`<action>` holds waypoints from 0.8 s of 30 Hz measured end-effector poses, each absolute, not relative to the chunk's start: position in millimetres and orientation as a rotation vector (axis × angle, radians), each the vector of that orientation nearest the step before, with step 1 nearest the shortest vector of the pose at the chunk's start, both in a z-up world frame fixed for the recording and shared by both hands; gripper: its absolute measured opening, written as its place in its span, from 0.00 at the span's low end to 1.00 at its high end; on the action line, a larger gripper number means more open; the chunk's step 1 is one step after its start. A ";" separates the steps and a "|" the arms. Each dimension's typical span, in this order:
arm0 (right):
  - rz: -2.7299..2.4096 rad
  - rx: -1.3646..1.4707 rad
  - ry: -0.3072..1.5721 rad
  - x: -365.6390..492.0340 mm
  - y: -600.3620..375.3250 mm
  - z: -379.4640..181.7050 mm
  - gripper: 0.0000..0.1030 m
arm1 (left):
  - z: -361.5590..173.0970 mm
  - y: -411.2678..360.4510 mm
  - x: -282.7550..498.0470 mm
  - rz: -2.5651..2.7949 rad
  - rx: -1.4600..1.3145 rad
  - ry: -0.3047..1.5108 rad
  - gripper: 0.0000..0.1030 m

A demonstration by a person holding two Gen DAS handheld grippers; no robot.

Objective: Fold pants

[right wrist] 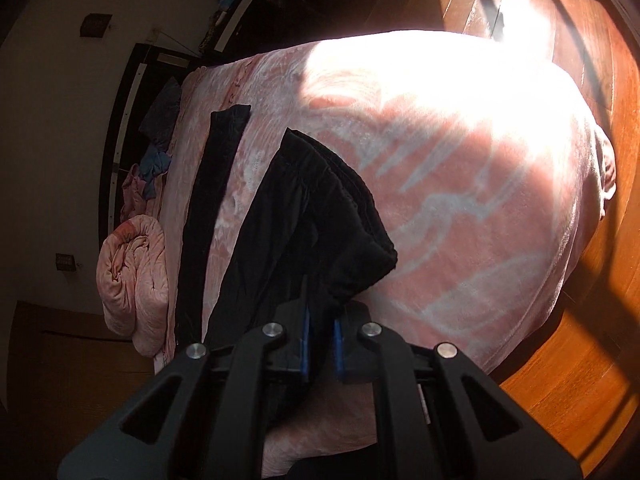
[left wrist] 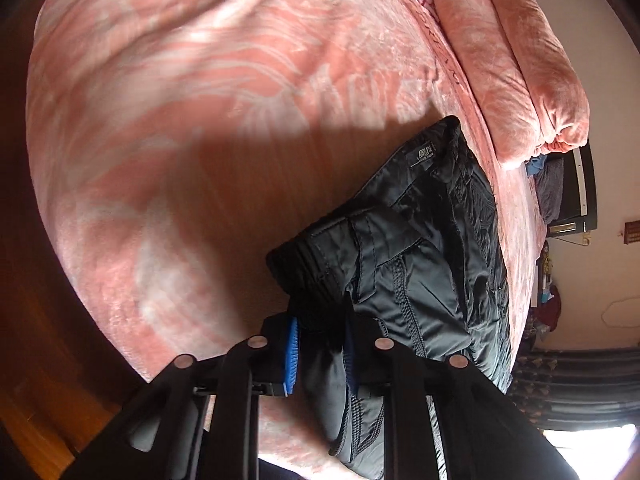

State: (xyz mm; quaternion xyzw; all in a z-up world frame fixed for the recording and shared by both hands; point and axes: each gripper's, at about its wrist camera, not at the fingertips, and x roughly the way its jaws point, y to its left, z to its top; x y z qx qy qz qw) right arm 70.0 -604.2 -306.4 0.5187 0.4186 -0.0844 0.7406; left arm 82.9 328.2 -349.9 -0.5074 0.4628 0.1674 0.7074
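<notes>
Black pants [left wrist: 424, 248] lie partly folded on a pink patterned bed cover [left wrist: 168, 92], waistband label facing up in the left wrist view. My left gripper [left wrist: 320, 352] is shut on a fold of the pants fabric near the waistband; the cloth passes between its blue pads [left wrist: 292, 356]. In the right wrist view the pants [right wrist: 304, 216] rise from the bed cover [right wrist: 460, 208] toward my right gripper [right wrist: 321, 344], which is shut on a bunched edge of them. A long black strip of the pants [right wrist: 212, 208] lies flat to the left.
A rolled pink quilt [left wrist: 516, 72] lies along the bed's far side, also in the right wrist view [right wrist: 132, 276]. Loose clothes [right wrist: 160, 132] sit near a dark headboard [right wrist: 124, 132]. Wooden floor [right wrist: 572, 360] surrounds the bed; strong sunlight falls on the cover.
</notes>
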 end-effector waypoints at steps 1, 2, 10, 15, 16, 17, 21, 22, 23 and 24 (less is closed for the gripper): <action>-0.193 1.120 0.942 71.1 -599.8 -312.3 0.07 | -356.6 332.5 80.7 0.378 -1.131 1.038 0.18; -0.204 1.109 0.966 71.7 -596.8 -319.5 0.07 | -364.4 336.1 80.3 0.377 -1.150 1.045 0.18; -0.365 0.895 0.948 55.4 -597.2 -263.0 0.65 | -329.9 330.9 79.9 0.438 -0.963 1.107 0.87; -0.200 0.763 0.982 85.7 -564.5 -245.5 0.64 | -277.7 347.9 109.2 0.379 -0.830 1.019 0.94; -0.169 0.748 1.013 96.4 -554.7 -252.9 0.65 | -272.1 349.7 121.6 0.340 -0.833 1.009 0.96; -0.152 0.742 1.043 105.1 -548.5 -262.6 0.65 | -268.2 350.9 135.0 0.296 -0.836 1.000 0.96; -0.184 0.771 1.179 124.2 -545.3 -304.1 0.62 | -266.5 349.3 199.0 0.163 -0.787 1.035 0.96; -0.197 0.779 1.191 126.0 -546.7 -304.2 0.62 | -268.8 346.1 215.2 0.129 -0.774 1.053 0.96; -0.202 0.776 1.200 129.3 -546.9 -299.7 0.65 | -272.1 346.1 231.2 0.099 -0.762 1.074 0.96; -0.197 0.768 1.196 132.7 -546.9 -292.2 0.67 | -274.6 345.1 247.6 0.070 -0.747 1.087 0.96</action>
